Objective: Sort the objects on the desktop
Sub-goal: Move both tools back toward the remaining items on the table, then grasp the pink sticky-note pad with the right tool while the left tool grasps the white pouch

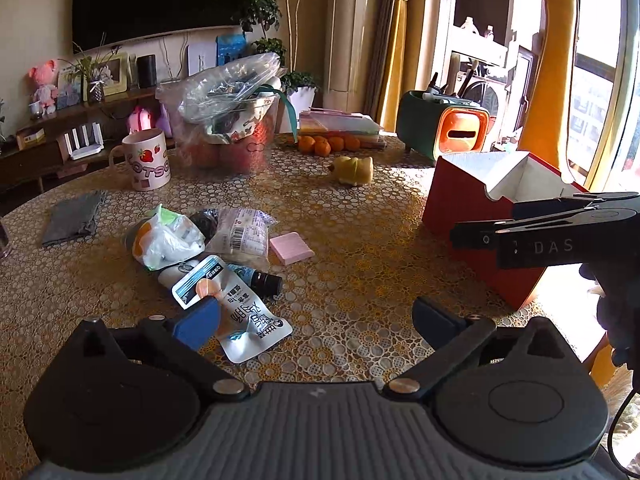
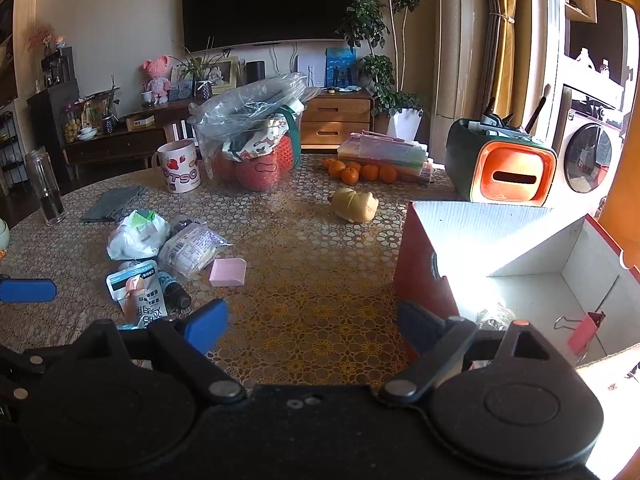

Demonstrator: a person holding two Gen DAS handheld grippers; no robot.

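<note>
A heap of small items lies left of centre on the patterned table (image 1: 360, 240): a crumpled white bag (image 1: 168, 236), a barcoded packet (image 1: 240, 236), a pink block (image 1: 291, 248), a dark little bottle (image 1: 264, 280) and a silver pouch (image 1: 248, 320). My left gripper (image 1: 316, 320) is open just right of the heap, its left pad (image 1: 196, 322) overlapping the pouch in the picture, with nothing between the pads. My right gripper (image 2: 314, 328) is open and empty over bare table, beside the red box (image 2: 420, 272). A pink binder clip (image 2: 584, 330) lies in the box.
A yellow toy (image 1: 354, 170) lies mid-table. At the back stand a mug (image 1: 148, 160), a clear tub with a plastic bag (image 1: 228, 120), oranges (image 1: 328, 144) and a green-and-orange holder (image 1: 448, 128). A grey cloth (image 1: 74, 220) and a glass bottle (image 2: 44, 188) are at the left.
</note>
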